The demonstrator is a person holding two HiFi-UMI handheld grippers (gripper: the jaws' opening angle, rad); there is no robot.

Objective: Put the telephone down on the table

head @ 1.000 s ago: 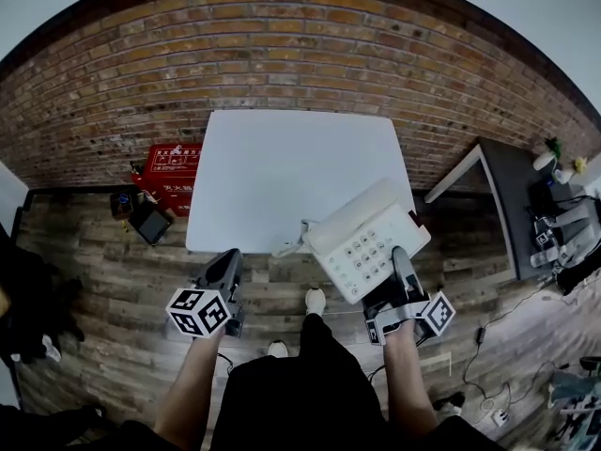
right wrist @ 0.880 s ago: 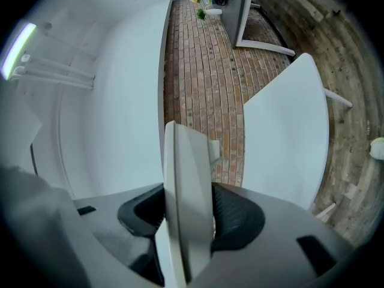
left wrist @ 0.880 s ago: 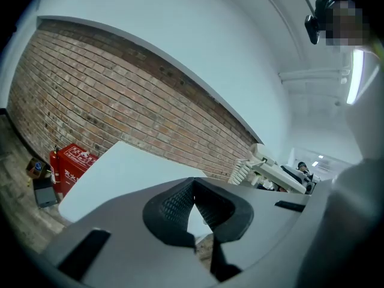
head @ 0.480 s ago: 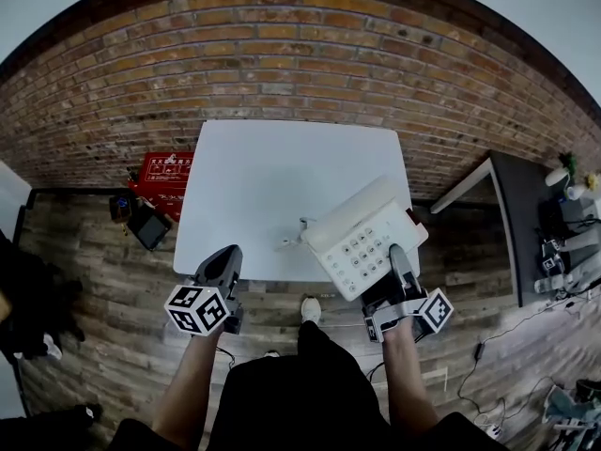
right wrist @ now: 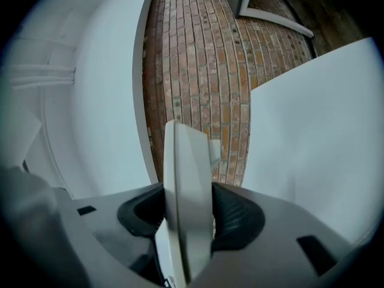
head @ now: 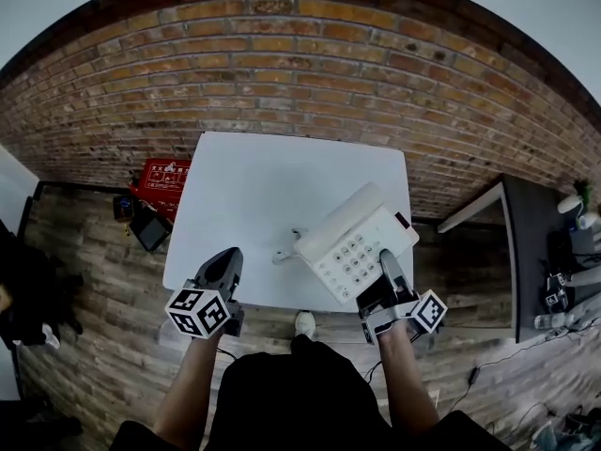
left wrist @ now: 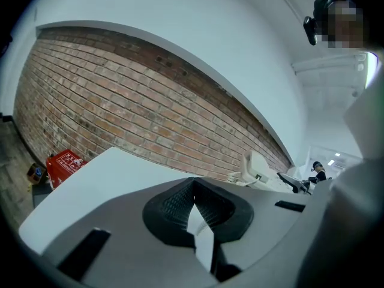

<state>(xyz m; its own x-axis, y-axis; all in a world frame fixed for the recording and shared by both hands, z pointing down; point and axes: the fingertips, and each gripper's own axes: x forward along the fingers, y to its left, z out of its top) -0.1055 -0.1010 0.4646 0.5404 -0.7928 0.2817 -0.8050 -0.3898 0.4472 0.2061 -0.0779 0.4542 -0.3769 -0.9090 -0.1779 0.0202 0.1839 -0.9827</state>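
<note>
A white telephone (head: 352,242) with a grey keypad hangs over the near right part of the white table (head: 272,186). My right gripper (head: 383,263) is shut on its near edge. In the right gripper view the telephone's thin edge (right wrist: 187,185) stands upright between the pads. A short cord end (head: 285,250) sticks out at the telephone's left. My left gripper (head: 225,257) hovers at the table's near left edge, apart from the telephone. Its jaws meet at the tips with nothing between them. In the left gripper view (left wrist: 193,188) the telephone (left wrist: 258,168) shows far to the right.
A brick wall (head: 300,73) runs behind the table. A red box (head: 165,177) and a dark device (head: 150,225) lie on the wooden floor at the left. At the right stands a dark desk (head: 531,242) with small items on it. The person's shoe (head: 304,323) shows below the table's edge.
Both grippers and the telephone have moved forward toward the wall. The telephone now hangs over the tabletop instead of before its near edge. The grip has not changed.
</note>
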